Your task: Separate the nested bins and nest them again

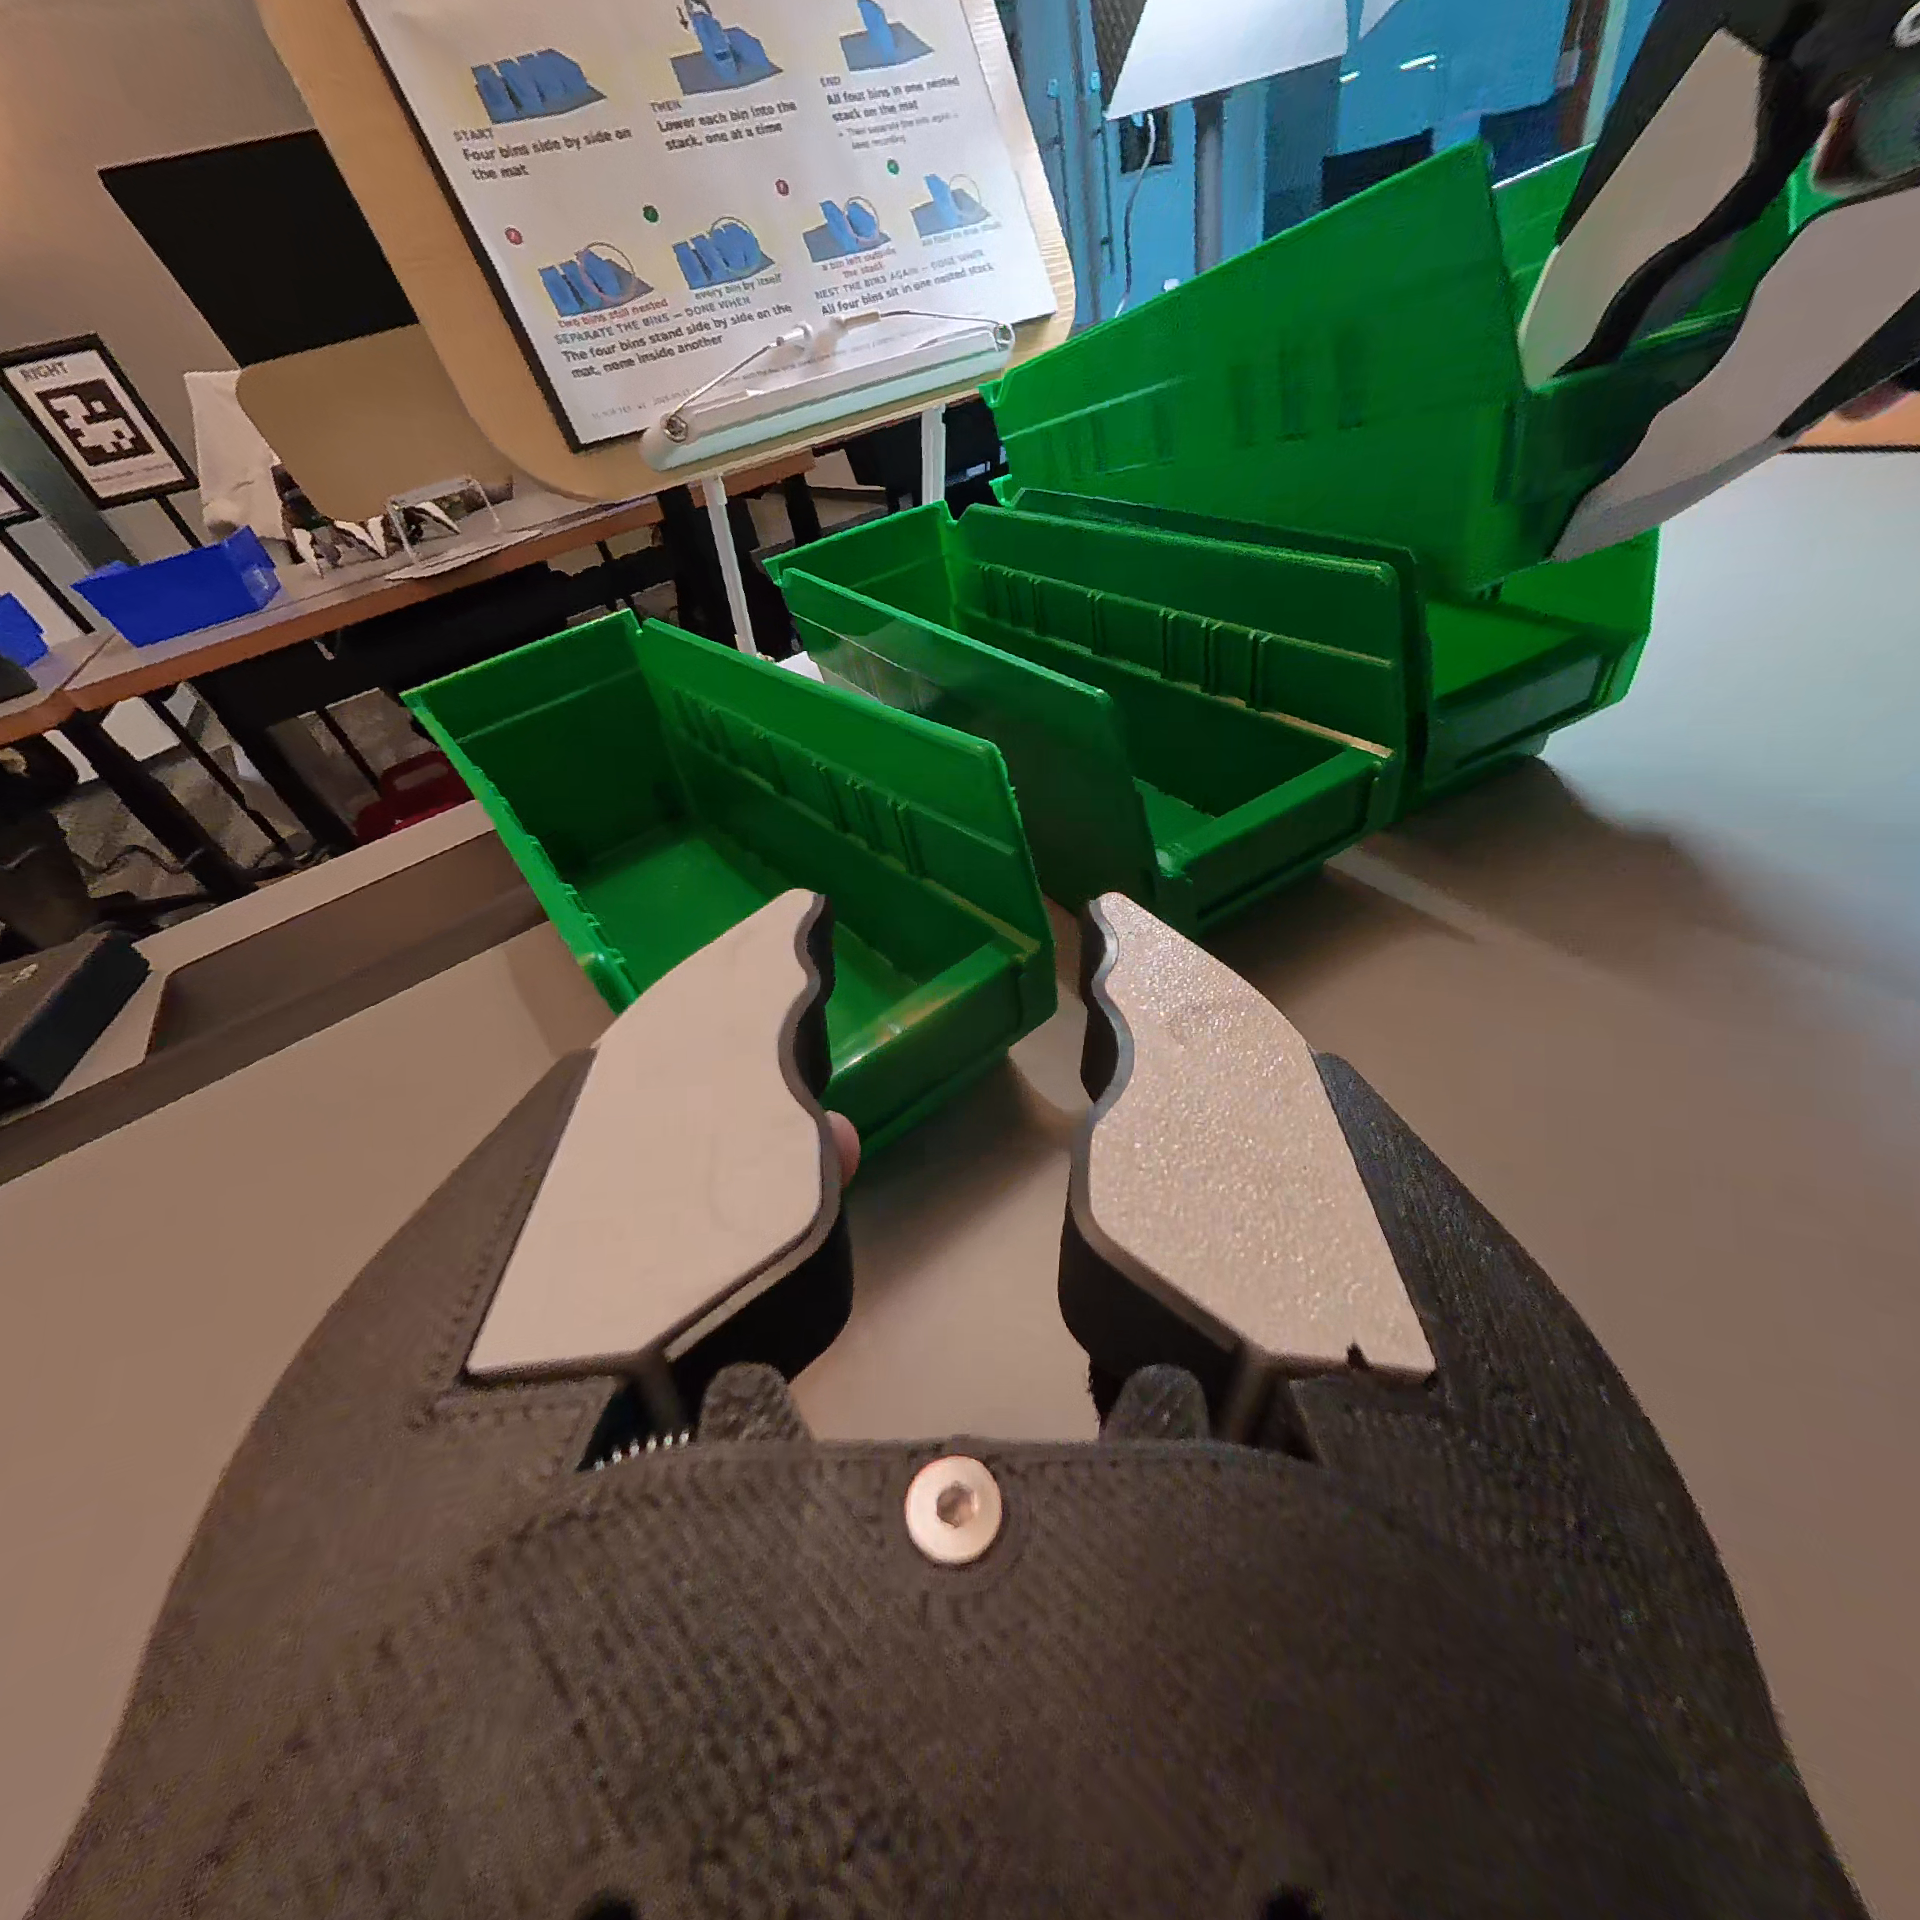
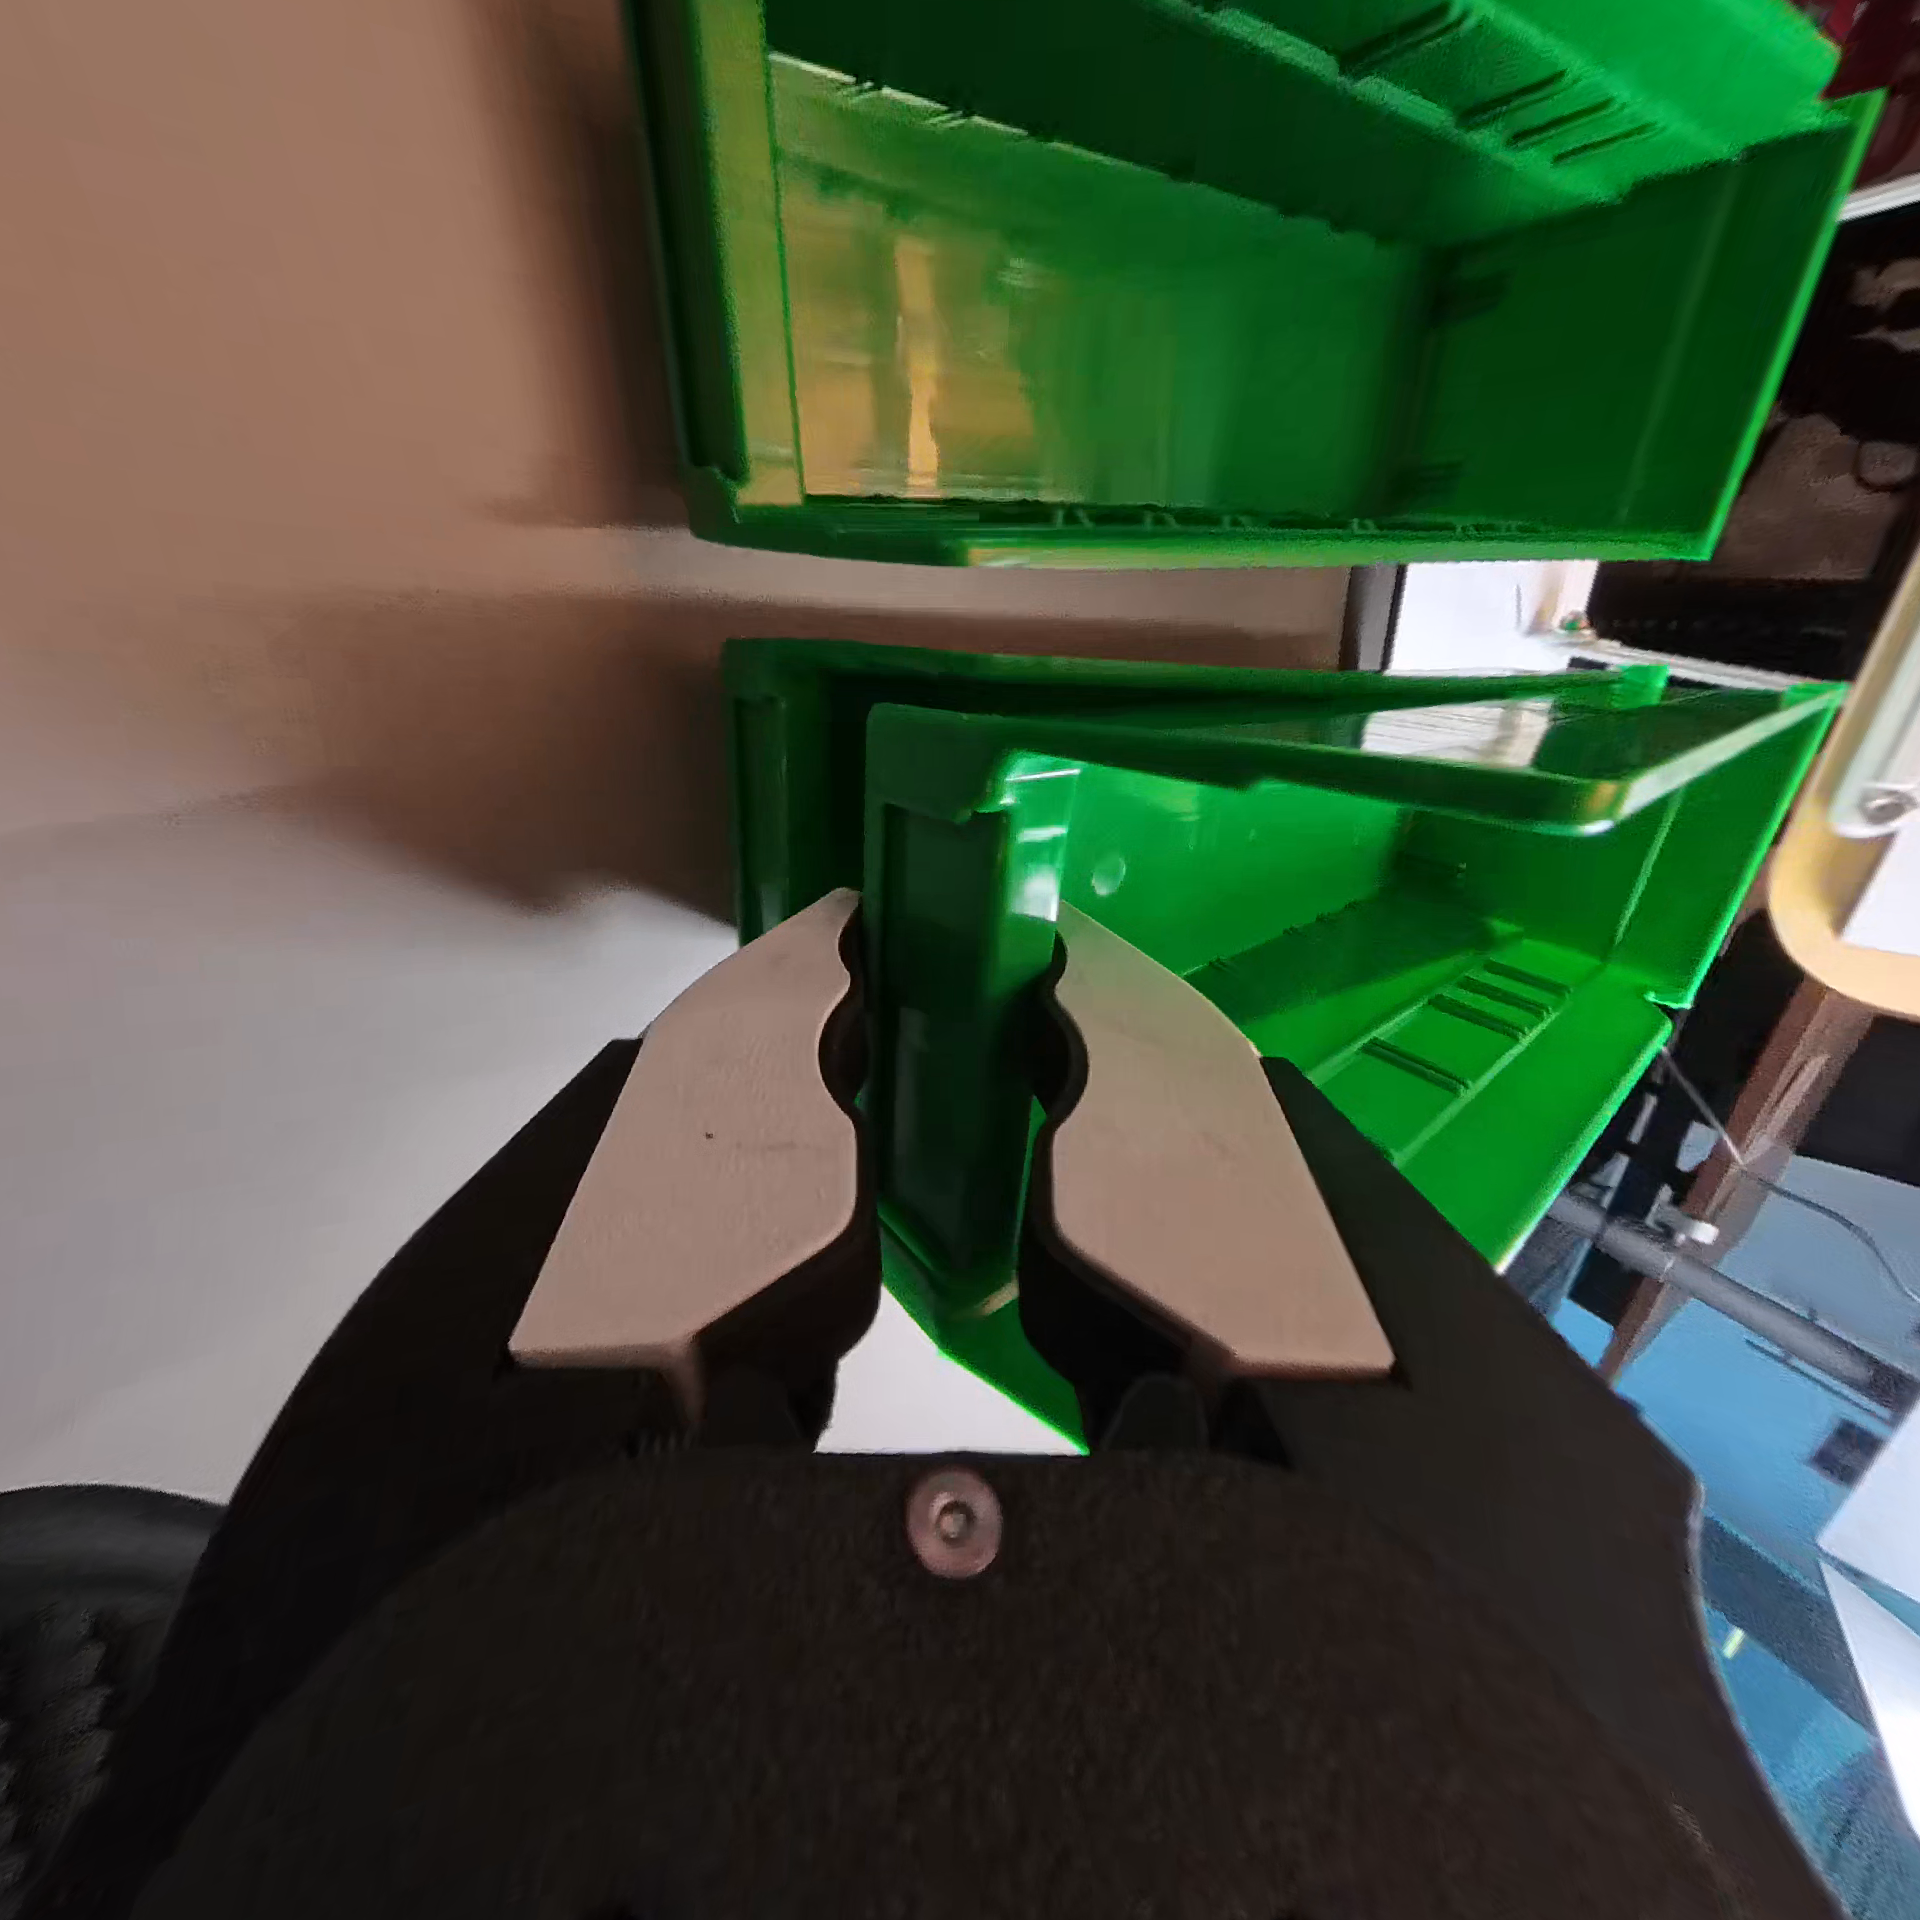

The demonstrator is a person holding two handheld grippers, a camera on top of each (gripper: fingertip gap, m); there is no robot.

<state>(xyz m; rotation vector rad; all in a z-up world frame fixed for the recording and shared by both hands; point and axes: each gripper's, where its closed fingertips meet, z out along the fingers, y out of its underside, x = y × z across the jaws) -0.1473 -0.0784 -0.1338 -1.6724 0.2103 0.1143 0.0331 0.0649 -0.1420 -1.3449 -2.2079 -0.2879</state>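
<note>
Holding: my right gripper (image 2: 951,1023) is clamped on the low front lip of the lifted bin (image 1: 1278,384), tilted, rear end up, still partly inside the bin beneath.
Base bin: the outer bin (image 1: 1538,665) sits on the grey table (image 1: 1558,1039), farthest right of the row.
Left gripper: my left gripper (image 1: 951,997) hangs empty, jaws moderately apart, just before the nearest bin (image 1: 727,831).
Row: the middle bin (image 1: 1143,707) lies between, beside both.
Long axis: every bin runs front-to-back, away from me, open fronts toward me.
Key relation: I judge the lifted bin must clear the outer bin's walls upward; my right side is nearer.
</note>
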